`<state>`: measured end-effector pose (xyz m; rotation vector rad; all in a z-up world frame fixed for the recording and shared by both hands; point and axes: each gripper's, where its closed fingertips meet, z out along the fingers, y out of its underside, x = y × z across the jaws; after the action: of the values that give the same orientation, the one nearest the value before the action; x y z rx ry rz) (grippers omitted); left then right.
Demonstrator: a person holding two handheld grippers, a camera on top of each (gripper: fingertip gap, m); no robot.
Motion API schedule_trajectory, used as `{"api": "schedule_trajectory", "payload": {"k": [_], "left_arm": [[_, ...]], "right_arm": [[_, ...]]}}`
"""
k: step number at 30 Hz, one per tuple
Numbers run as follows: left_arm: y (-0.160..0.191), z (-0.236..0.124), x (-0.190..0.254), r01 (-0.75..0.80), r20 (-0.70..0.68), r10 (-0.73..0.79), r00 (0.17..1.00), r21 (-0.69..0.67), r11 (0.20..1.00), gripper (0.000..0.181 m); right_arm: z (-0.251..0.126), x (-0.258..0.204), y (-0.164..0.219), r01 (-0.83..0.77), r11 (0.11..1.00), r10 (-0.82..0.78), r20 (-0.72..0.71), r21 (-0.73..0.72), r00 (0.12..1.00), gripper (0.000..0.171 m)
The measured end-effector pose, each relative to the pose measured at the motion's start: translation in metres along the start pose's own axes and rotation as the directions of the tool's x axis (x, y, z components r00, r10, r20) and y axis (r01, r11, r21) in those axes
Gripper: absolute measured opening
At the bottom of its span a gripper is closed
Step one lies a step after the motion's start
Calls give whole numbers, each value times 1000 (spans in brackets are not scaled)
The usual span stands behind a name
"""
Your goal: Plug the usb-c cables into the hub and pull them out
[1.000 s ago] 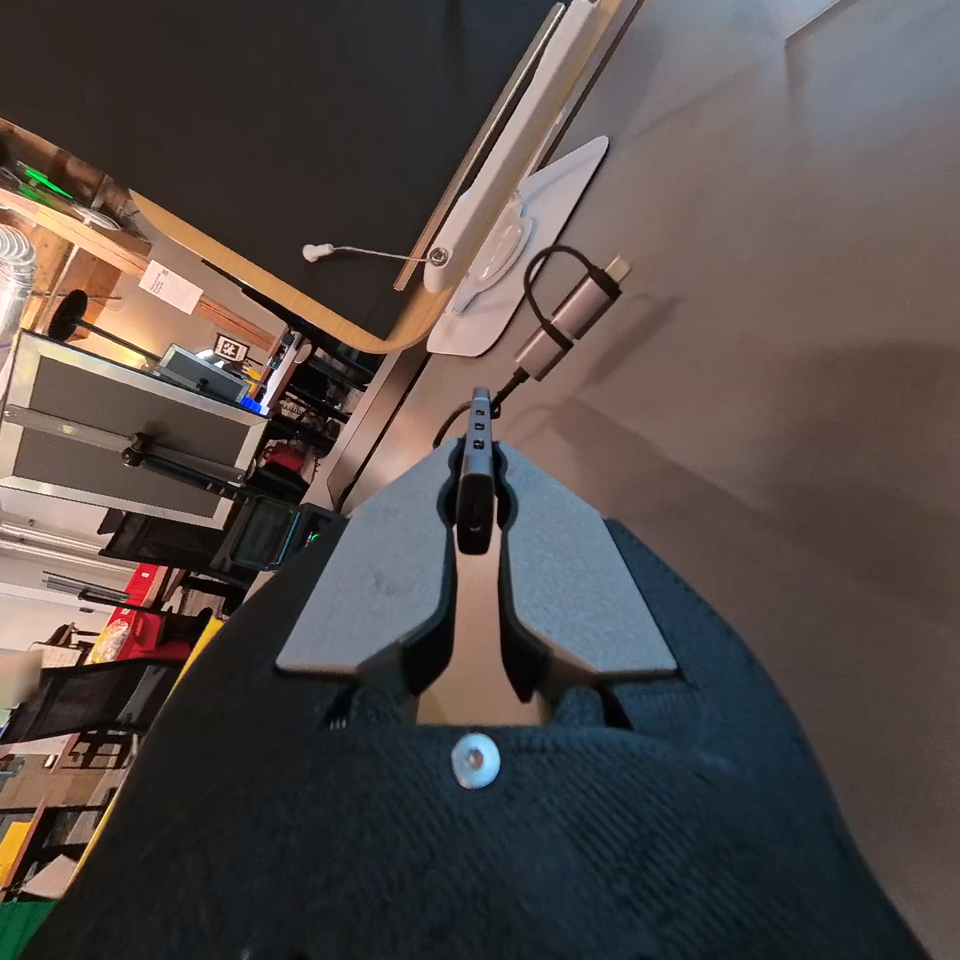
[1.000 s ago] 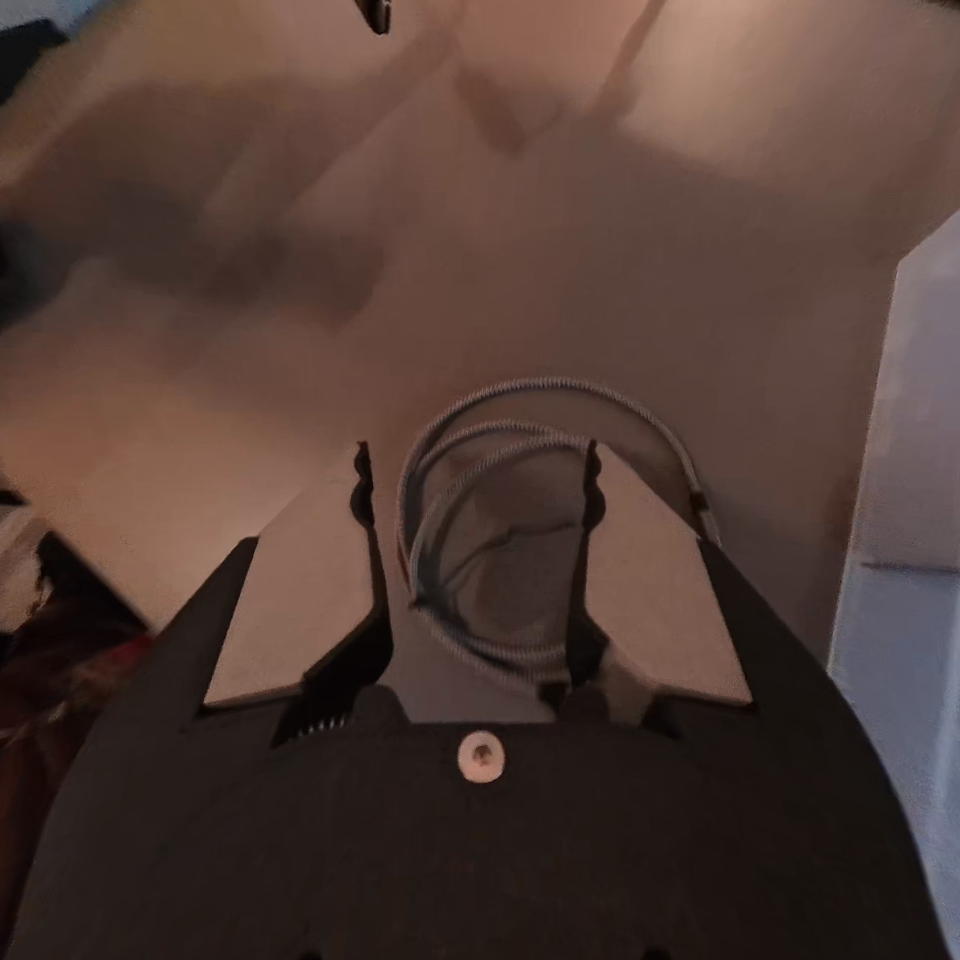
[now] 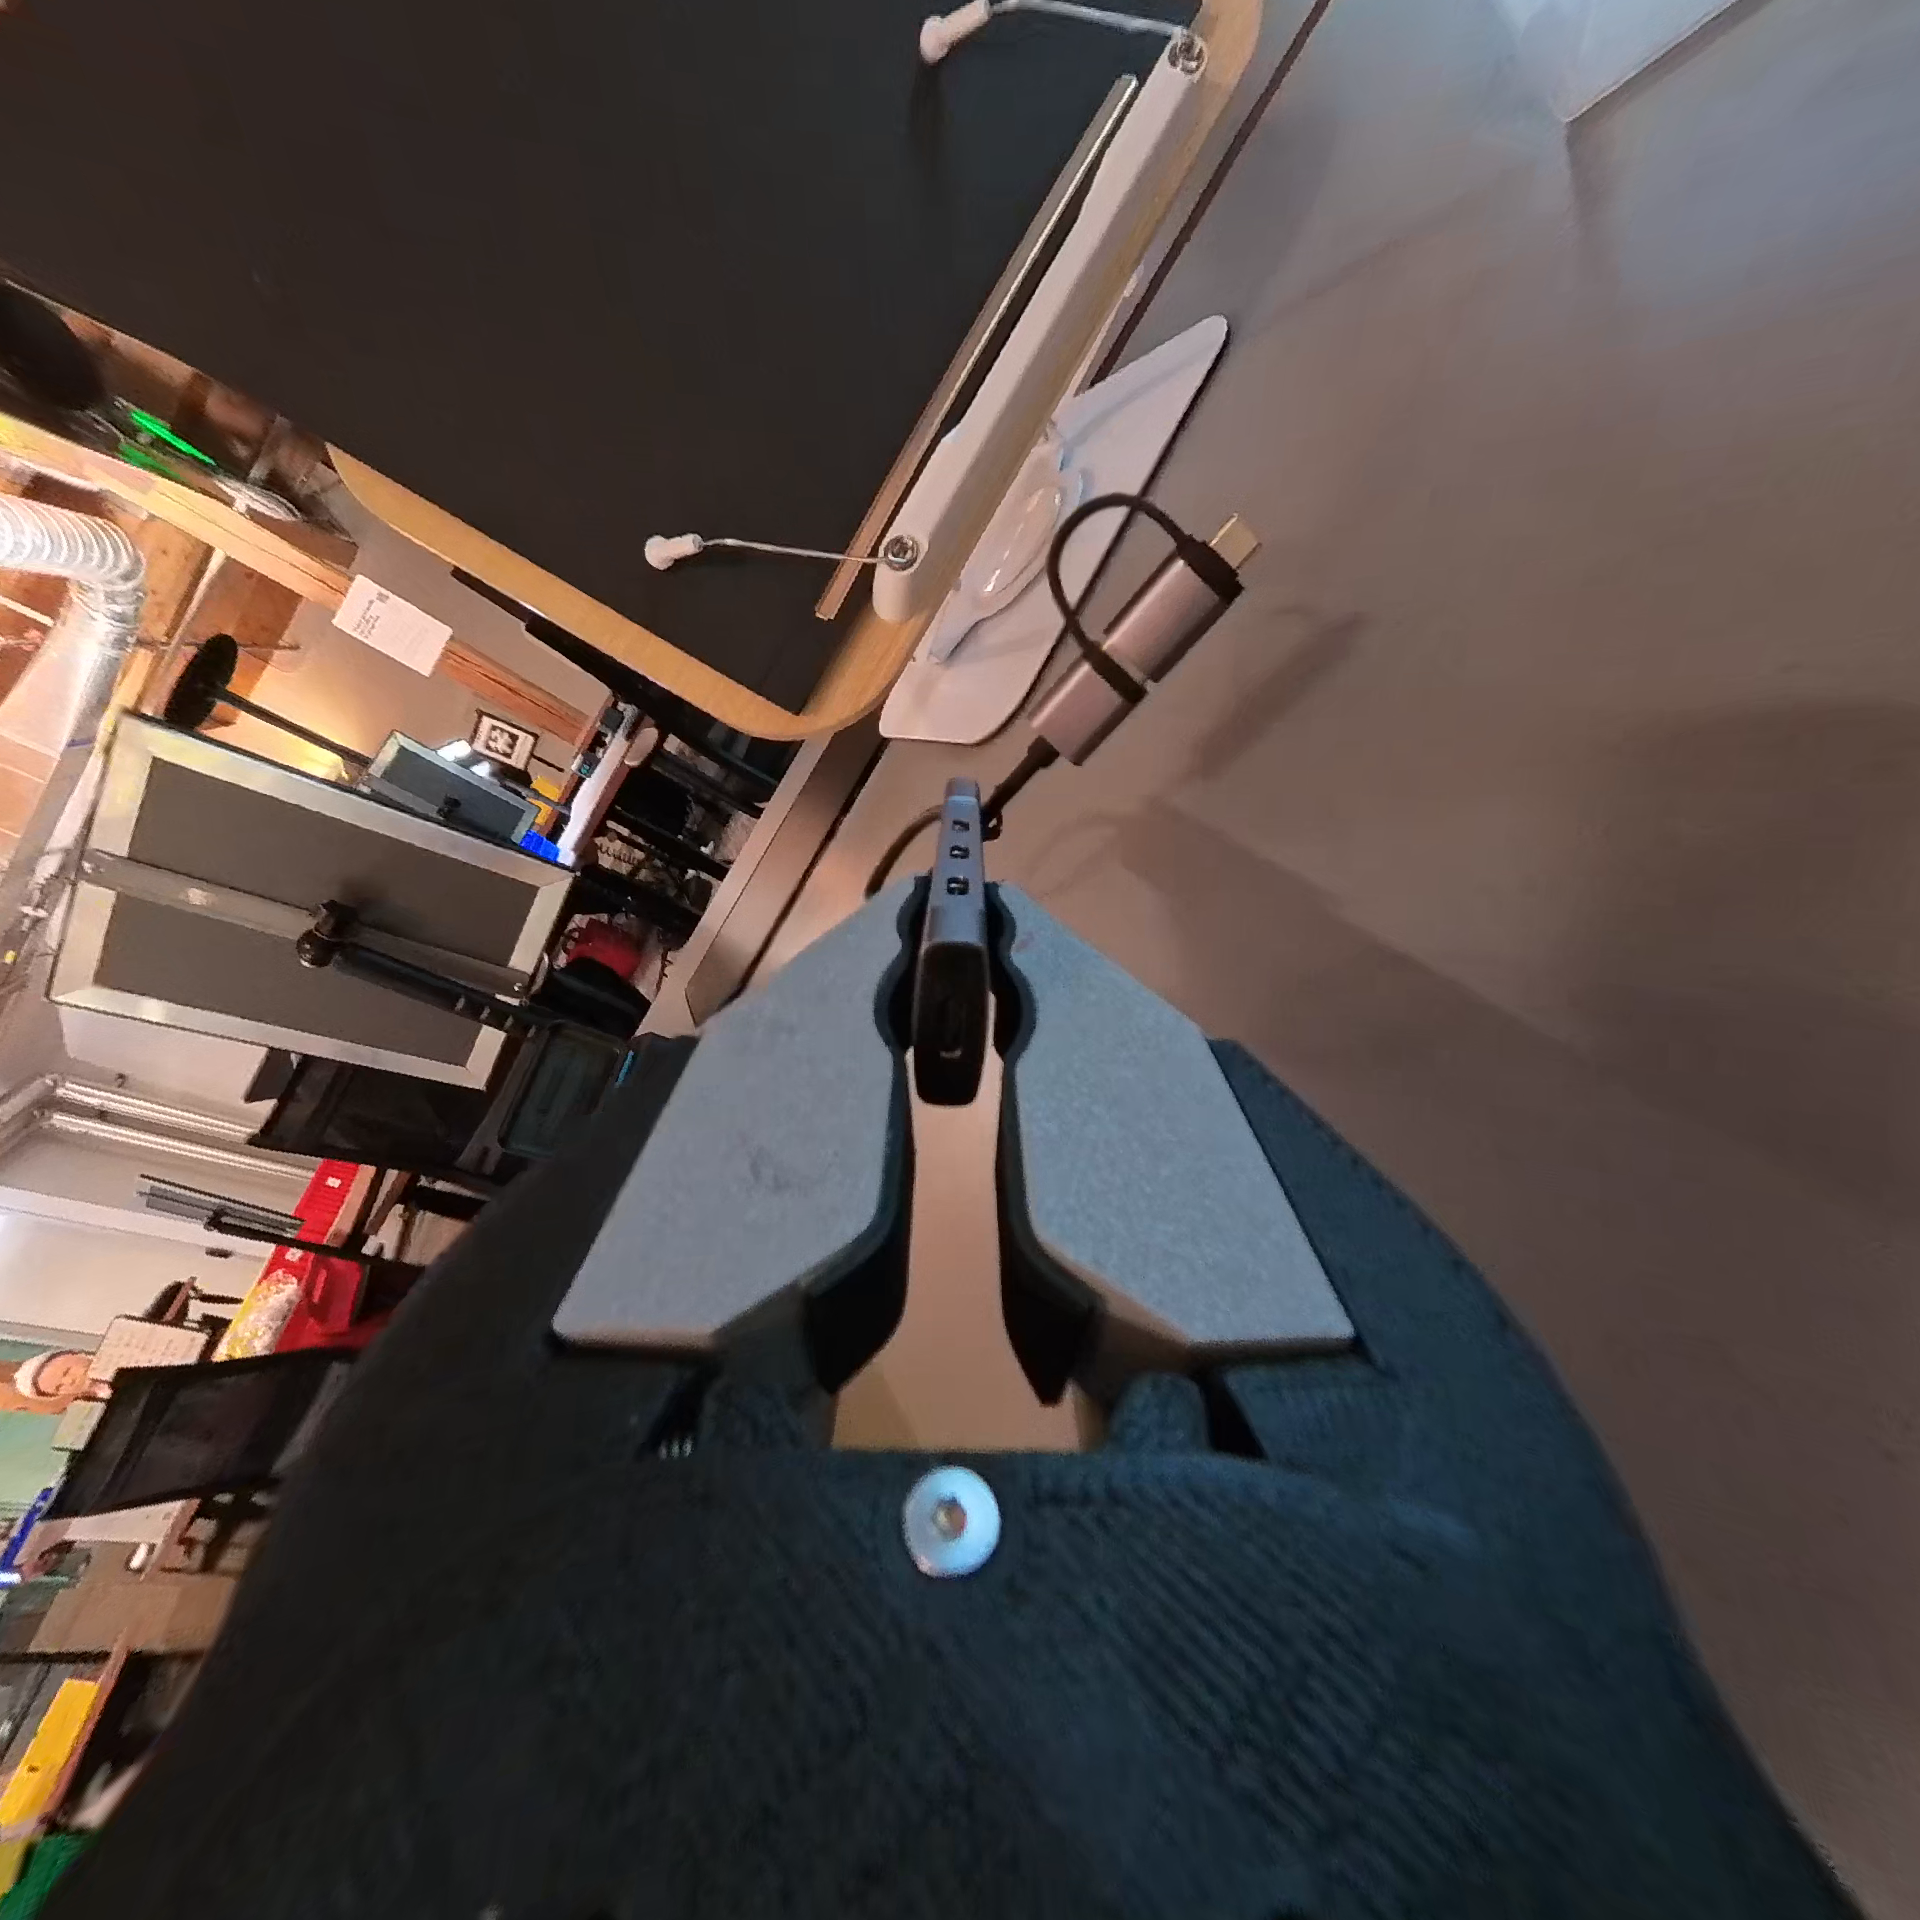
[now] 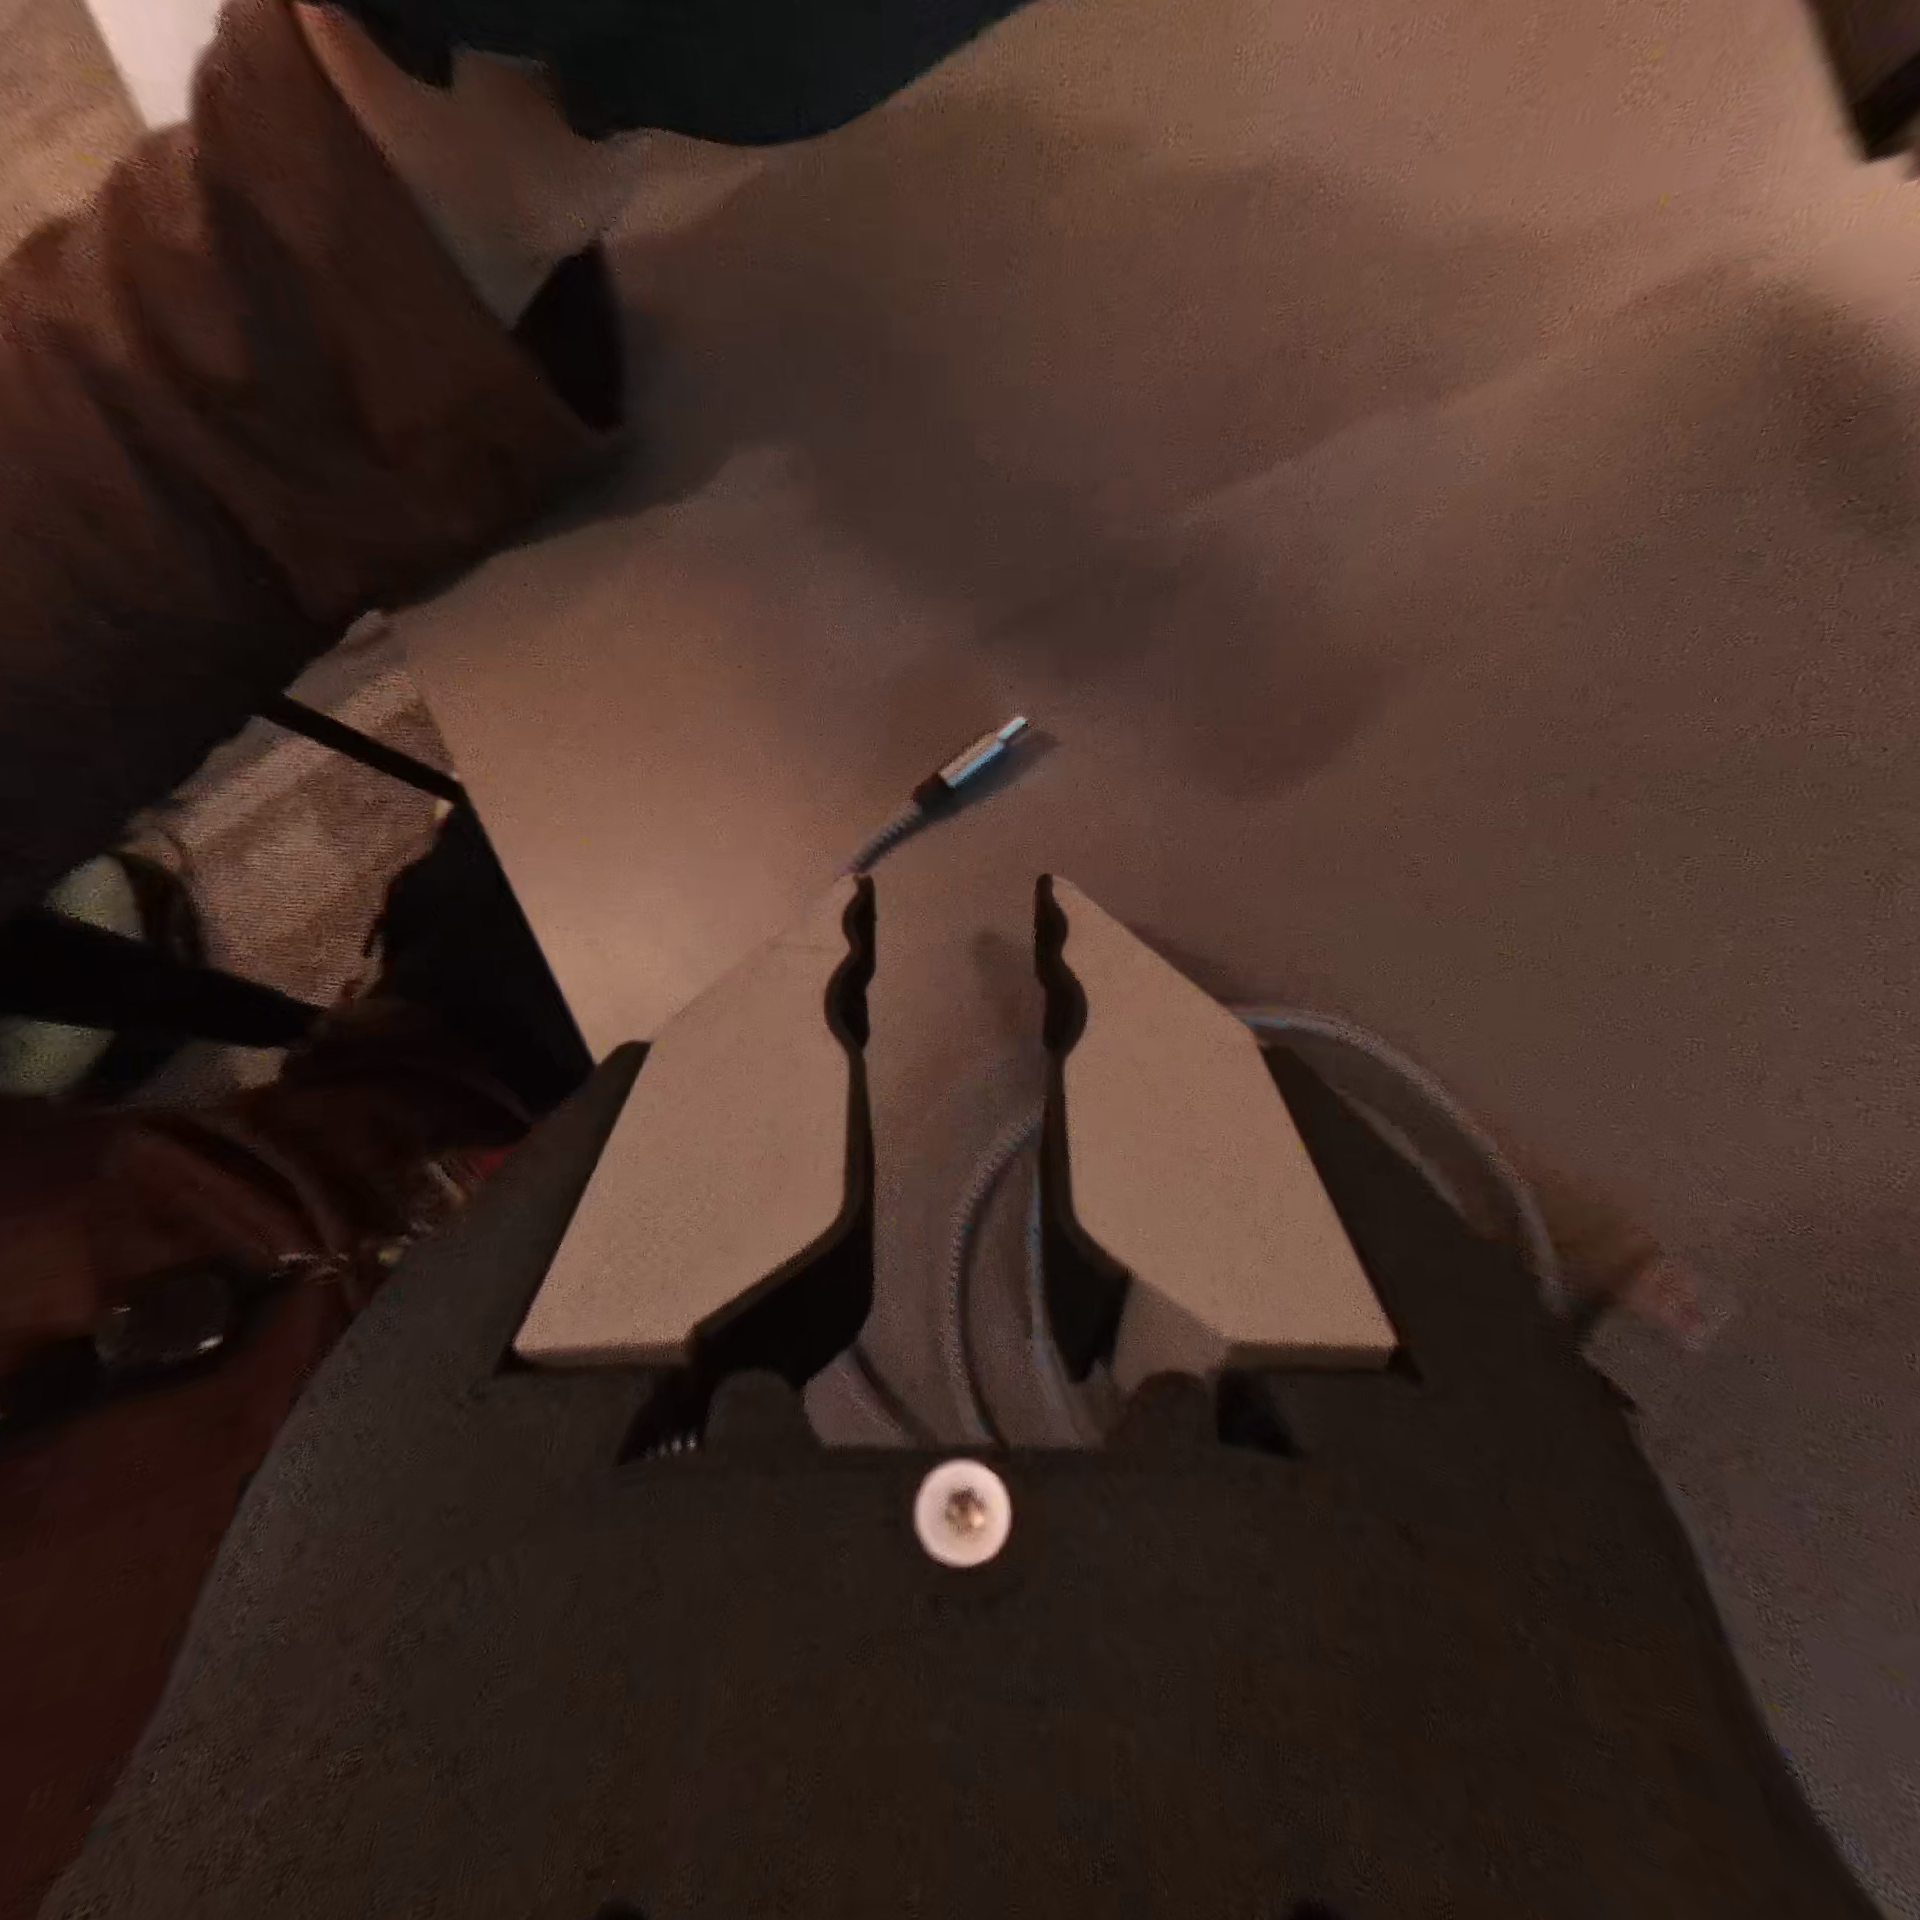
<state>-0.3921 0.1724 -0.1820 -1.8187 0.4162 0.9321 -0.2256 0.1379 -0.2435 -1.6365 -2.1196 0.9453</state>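
My left hand-held gripper (image 3: 954, 940) is clenched on the hub (image 3: 948, 1023), my right hand-held gripper (image 4: 951, 894) hangs released near the cable plug (image 4: 982, 753) on the counter (image 4: 1455, 623); I'd pinch that stiff, light plug, not the floppy cord.

hub (image 3: 951, 971): dark grey | cable (image 4: 992, 1195): silver-grey braid | plug (image 4: 982, 756): silver | fingers (image 3: 764, 1143): grey | worktop (image 3: 1558, 727): grey-brown | sleeve (image 4: 239, 384): brown

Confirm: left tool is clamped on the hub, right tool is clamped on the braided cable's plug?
Half right. The left tool is clamped on the hub, but the right wrist view shows the right tool open and empty; the braided cable's plug lies on the table ahead of it.
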Motion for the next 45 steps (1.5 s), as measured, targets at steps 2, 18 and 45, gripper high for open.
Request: {"api": "schedule_trajectory", "payload": {"k": [2, 18, 45], "left_arm": [[-6, -2, 2, -23, -12, 23, 1000, 42, 999, 7], [-16, -5, -8, -59, 72, 52, 996, 104, 993, 7], [6, 9, 12, -140, 35, 142, 989, -44, 989, 7]], "right_arm": [[15, -20, -2, -20, 1000, 19, 63, 14, 998, 32], [28, 40, -43, 208, 974, -224, 230, 94, 947, 4], [3, 45, -22, 365, 927, -368, 20, 79, 930, 26]]}}
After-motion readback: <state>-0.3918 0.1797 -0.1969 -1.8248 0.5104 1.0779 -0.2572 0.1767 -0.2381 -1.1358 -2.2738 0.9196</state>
